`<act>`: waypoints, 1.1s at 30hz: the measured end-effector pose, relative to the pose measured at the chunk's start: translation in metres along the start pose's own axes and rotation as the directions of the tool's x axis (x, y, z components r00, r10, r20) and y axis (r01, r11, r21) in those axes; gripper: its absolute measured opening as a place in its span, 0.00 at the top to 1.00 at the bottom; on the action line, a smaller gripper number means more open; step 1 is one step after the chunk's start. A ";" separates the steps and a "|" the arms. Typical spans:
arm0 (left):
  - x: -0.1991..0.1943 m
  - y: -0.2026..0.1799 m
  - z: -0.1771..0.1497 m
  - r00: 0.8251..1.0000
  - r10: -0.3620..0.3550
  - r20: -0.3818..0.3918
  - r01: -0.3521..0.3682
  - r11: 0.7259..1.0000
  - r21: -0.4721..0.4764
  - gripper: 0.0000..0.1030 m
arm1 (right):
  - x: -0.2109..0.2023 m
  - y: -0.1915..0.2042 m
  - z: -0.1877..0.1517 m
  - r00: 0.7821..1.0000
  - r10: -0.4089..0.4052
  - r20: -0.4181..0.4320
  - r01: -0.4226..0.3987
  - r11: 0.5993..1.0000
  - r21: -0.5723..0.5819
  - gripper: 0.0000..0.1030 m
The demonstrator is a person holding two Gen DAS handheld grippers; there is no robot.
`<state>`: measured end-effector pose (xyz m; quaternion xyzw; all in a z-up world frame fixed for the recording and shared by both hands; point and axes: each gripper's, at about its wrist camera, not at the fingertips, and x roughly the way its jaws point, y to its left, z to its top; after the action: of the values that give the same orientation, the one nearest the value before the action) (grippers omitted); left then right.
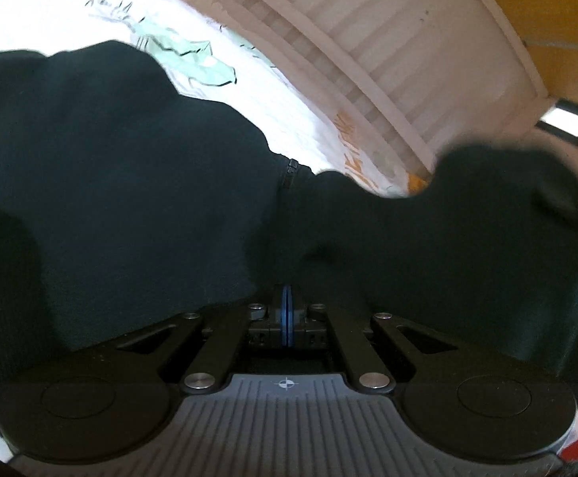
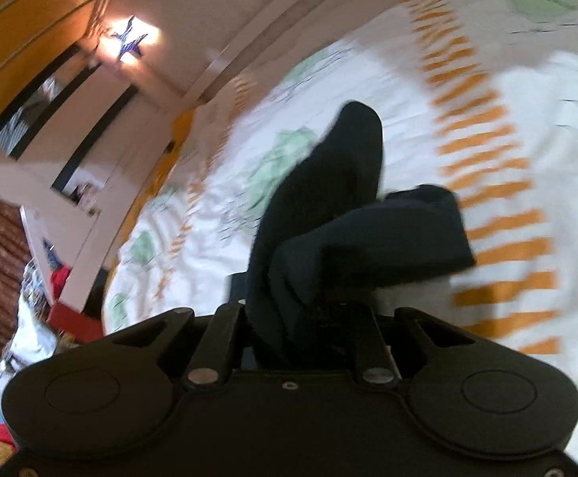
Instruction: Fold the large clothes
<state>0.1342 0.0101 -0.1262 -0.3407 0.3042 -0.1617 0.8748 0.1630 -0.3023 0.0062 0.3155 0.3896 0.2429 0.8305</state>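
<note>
Patterned bedspread (image 2: 368, 79); right gripper (image 2: 309, 310) clamps dark garment (image 2: 328, 218)

A bedroom in a home: a bed (image 2: 507, 91) spread with a white cover printed in green shapes and orange dashes fills the view. Just beyond the bed runs a pale slatted board (image 1: 368, 39), and past that stand orange walls (image 1: 567, 20) and white shelving (image 2: 102, 139).

Dark garment (image 1: 110, 183) blocks ahead; bedspread (image 2: 547, 127) open beyond.
</note>
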 end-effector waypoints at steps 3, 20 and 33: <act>-0.014 0.009 0.002 1.000 -0.008 -0.010 0.008 0.999 -0.043 0.98 | 0.043 0.038 0.000 0.996 0.039 -0.079 -0.041 0.999 -0.026 0.76; -0.115 0.058 -0.001 0.994 0.038 -0.105 -0.063 0.967 -0.246 0.94 | 0.245 0.114 -0.072 0.899 -0.128 -0.419 0.000 0.957 -0.291 0.60; -0.171 -0.003 0.008 1.000 -0.003 0.002 0.003 0.978 0.207 0.57 | 0.154 0.139 -0.027 0.934 0.226 -0.277 -0.301 0.914 -0.271 0.09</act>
<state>0.0090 0.0954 -0.0471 -0.2485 0.2844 -0.1934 0.9055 0.2082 -0.0987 0.0154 0.1999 0.3979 0.4476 0.7755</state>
